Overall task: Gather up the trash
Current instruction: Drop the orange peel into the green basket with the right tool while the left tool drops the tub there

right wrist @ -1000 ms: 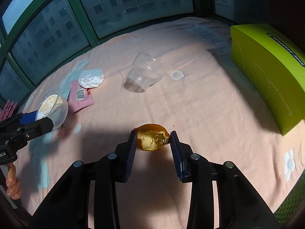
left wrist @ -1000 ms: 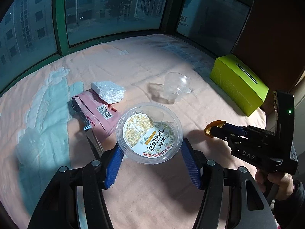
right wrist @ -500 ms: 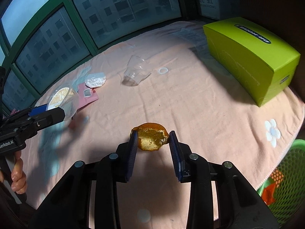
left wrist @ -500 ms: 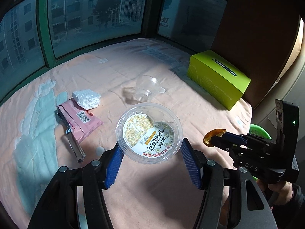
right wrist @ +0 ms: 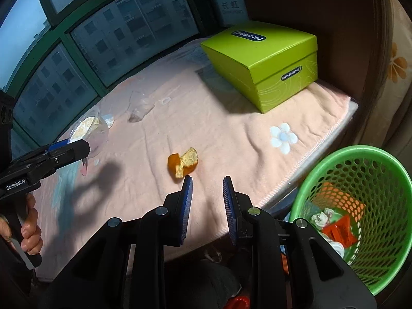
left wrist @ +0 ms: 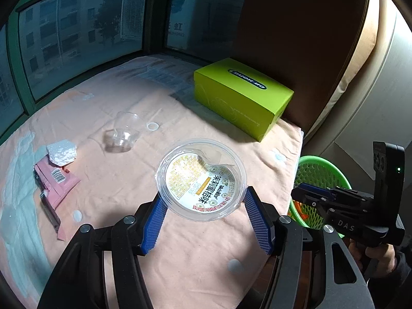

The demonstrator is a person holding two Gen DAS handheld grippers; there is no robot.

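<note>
Peach blanket (right wrist: 231, 118) beneath the window: left tongs (left wrist: 204, 197) clamp a round clear plastic tub (left wrist: 200, 177) with printed lid. Right tongs (right wrist: 207, 180) are drawn nearly together, empty. A torn orange peel (right wrist: 183, 164) is just beyond their tips, left of the green mesh basket (right wrist: 386, 180).

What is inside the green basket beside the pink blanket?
Inside the green basket lie a crumpled white paper ball, an orange-red piece and something white and round. The right gripper covers part of its bottom.
</note>
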